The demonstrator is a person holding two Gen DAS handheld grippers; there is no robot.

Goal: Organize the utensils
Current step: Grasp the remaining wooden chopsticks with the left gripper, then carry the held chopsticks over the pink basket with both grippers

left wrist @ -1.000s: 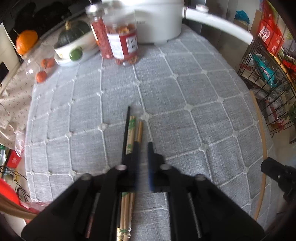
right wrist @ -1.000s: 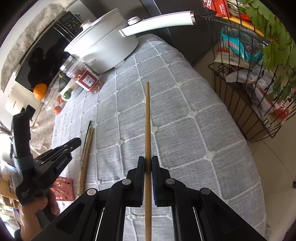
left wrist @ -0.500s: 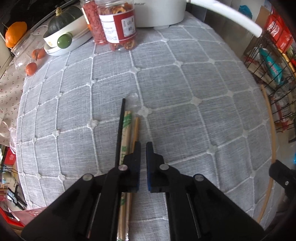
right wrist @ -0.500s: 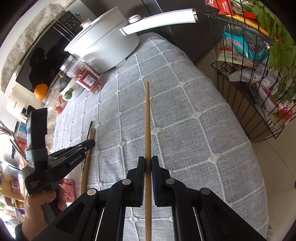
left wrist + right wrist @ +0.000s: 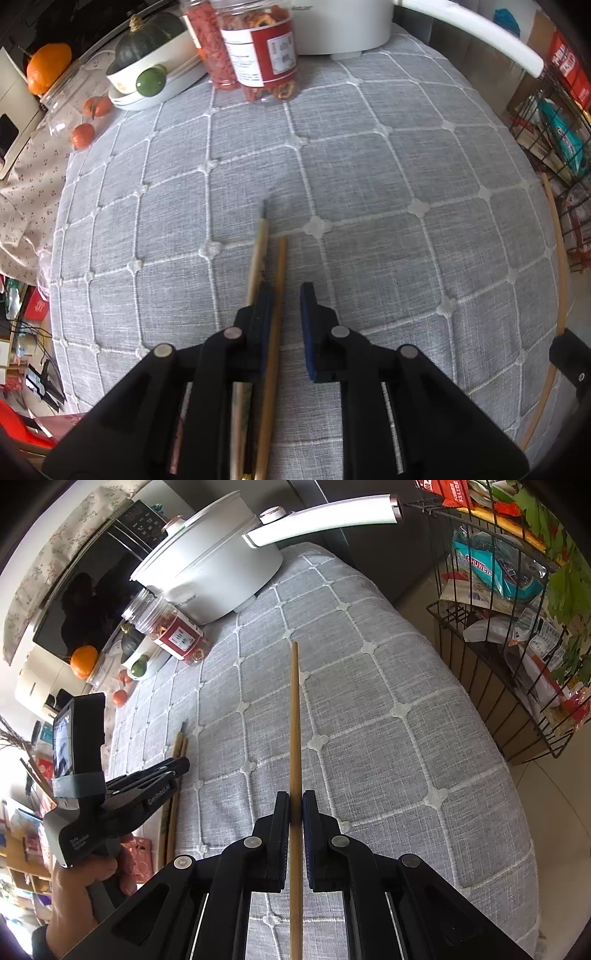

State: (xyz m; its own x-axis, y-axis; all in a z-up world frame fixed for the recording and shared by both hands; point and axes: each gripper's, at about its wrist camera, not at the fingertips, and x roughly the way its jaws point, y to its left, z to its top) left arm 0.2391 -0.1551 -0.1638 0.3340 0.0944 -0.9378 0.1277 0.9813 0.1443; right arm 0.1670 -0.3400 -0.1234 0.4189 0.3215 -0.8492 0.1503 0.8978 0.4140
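On the grey quilted tablecloth (image 5: 369, 177) lie a brown chopstick (image 5: 280, 258), a pale bamboo chopstick (image 5: 258, 251) and a black chopstick, of which only the tip (image 5: 264, 206) shows. My left gripper (image 5: 286, 293) is low over them and its jaws are opening. The brown chopstick lies between them against the left pad, and the right pad stands clear of it. The pale and black ones run under the left finger. My right gripper (image 5: 295, 801) is shut on a long wooden chopstick (image 5: 294, 720) and holds it above the cloth, pointing away.
A white pot (image 5: 207, 565) with a long handle stands at the back, with two red-labelled jars (image 5: 262, 48) and a bowl holding a green squash (image 5: 147, 62) beside it. A wire rack of packets (image 5: 517, 627) stands off the table's right edge. Small orange fruits (image 5: 83, 134) lie at the left.
My left gripper came down closer over the chopsticks. Its jaws narrowed, then parted a little, and the brown chopstick now lies between them. The right gripper and its chopstick stayed still.
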